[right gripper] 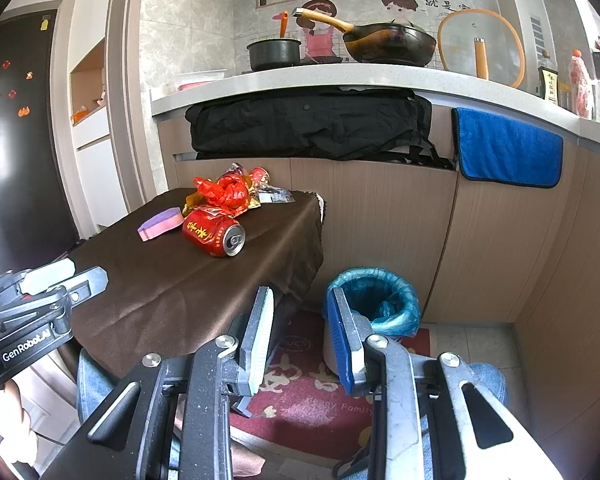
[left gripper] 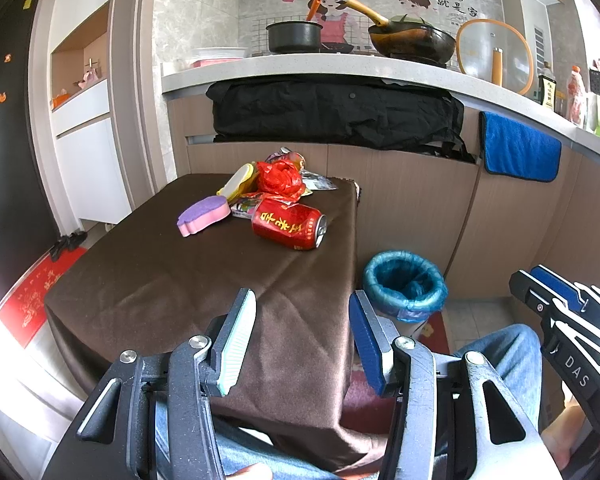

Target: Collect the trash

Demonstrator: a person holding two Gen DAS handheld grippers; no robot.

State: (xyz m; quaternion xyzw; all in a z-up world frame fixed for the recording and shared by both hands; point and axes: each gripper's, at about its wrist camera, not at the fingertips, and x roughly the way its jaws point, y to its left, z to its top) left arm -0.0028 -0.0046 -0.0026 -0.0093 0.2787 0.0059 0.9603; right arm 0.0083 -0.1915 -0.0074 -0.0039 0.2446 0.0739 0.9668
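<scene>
A red drink can (left gripper: 288, 224) lies on its side on the brown-clothed table (left gripper: 172, 280); it also shows in the right wrist view (right gripper: 214, 232). Behind it lie a crumpled red plastic bag (left gripper: 278, 178), wrappers (left gripper: 316, 182) and a purple sponge (left gripper: 202, 214). A bin with a blue liner (left gripper: 404, 284) stands on the floor right of the table; the right wrist view shows it too (right gripper: 376, 296). My left gripper (left gripper: 304, 344) is open and empty over the table's near edge. My right gripper (right gripper: 300, 336) is open and empty, above the floor beside the bin.
Kitchen counter (left gripper: 340, 66) with pots stands behind the table. A black cloth (left gripper: 332, 112) and blue towel (left gripper: 520, 152) hang from it. A red mat (right gripper: 312, 392) covers the floor by the bin. A white cabinet (left gripper: 88, 128) stands at left.
</scene>
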